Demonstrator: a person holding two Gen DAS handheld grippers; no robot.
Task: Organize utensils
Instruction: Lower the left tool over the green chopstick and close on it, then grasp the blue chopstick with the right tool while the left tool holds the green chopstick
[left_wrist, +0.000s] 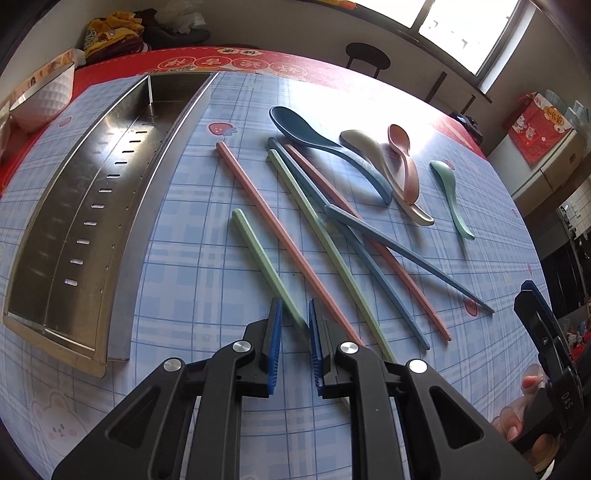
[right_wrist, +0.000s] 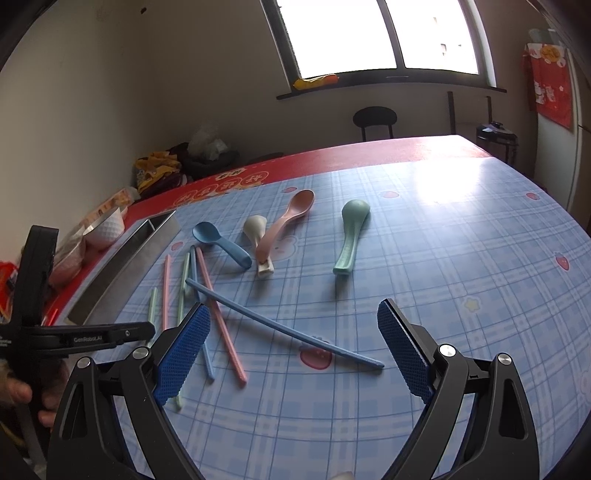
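1. right now the left hand-held gripper stands nearly closed around the near tip of the green chopstick; whether the pads grip it i cannot tell.
2. its long axis runs toward 11 o'clock on the surface.
3. the steel tray lies at 10 o'clock.
4. the right hand-held gripper is wide open and empty.

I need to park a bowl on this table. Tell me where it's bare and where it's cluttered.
Bare: the checked cloth right of the green spoon, out to the table edge, and the strip in front of the right gripper past the blue chopstick. Crowded: the chopsticks and spoons piled between the metal tray and that green spoon.
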